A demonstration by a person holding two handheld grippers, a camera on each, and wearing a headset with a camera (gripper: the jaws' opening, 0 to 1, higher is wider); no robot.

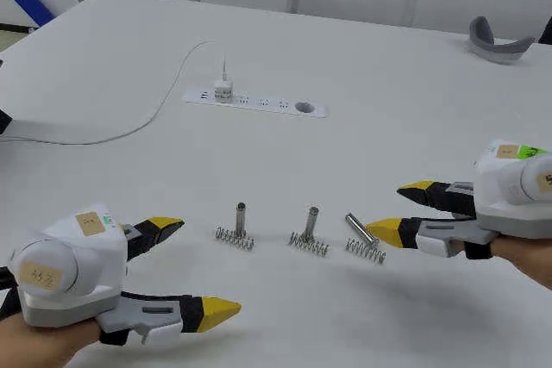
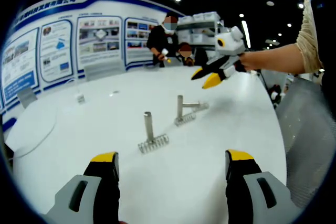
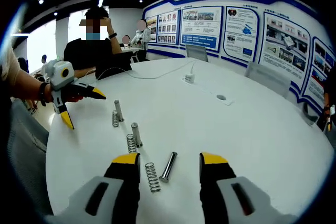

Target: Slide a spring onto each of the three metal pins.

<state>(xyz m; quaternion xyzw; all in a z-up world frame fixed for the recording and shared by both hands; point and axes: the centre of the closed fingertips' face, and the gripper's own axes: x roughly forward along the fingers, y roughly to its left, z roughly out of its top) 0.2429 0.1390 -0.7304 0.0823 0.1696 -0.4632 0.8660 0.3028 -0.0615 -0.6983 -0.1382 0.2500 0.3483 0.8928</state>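
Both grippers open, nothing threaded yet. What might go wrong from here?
The right-hand pin lies on its side; being round, it may roll away if the right gripper nudges it. The left pin and middle pin seem to stand free, with the left spring and middle spring close at their bases; pinching a spring could topple a pin. The thin springs may also slip from the jaws.

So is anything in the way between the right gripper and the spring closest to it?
No, nothing visible. The right gripper is open, and the nearest spring lies on the bare table just ahead of its jaws, beside the pin that lies flat.
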